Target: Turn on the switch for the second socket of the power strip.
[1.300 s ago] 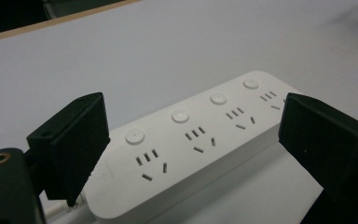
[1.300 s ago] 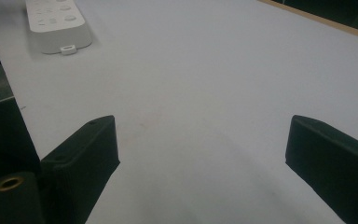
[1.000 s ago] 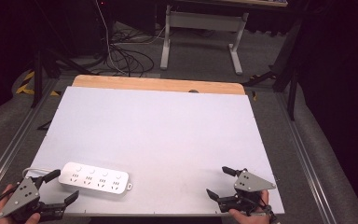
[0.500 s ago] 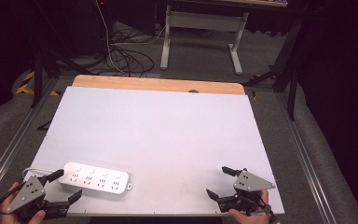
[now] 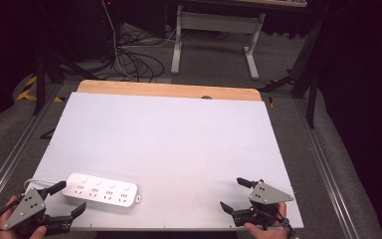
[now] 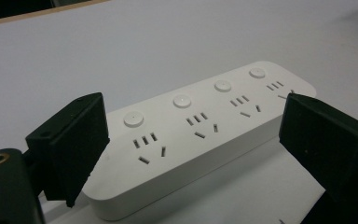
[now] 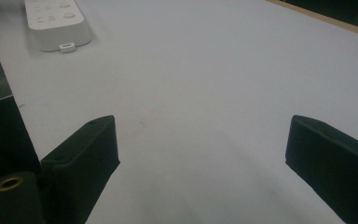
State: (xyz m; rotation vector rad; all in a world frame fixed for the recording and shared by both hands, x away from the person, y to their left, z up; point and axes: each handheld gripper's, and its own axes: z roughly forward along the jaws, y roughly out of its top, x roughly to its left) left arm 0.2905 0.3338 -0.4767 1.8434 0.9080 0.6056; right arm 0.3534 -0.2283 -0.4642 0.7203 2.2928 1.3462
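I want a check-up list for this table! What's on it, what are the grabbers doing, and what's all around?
Surface: white table, wooden strip along its far edge.
Job's things: white power strip lying flat near the front left, four sockets with four round buttons.
Clutter: nothing seen.
Grippers: left gripper open, jaws on either side of the strip's near end, not touching; right gripper open over bare table at the front right.
Cables: black cables tangled on the floor beyond the table.
Surroundings: grey carpet, white desk frame behind, dark curtains.

Lab, dark curtains [image 5: 363,99], floor cables [image 5: 129,59], white table [image 5: 179,134]
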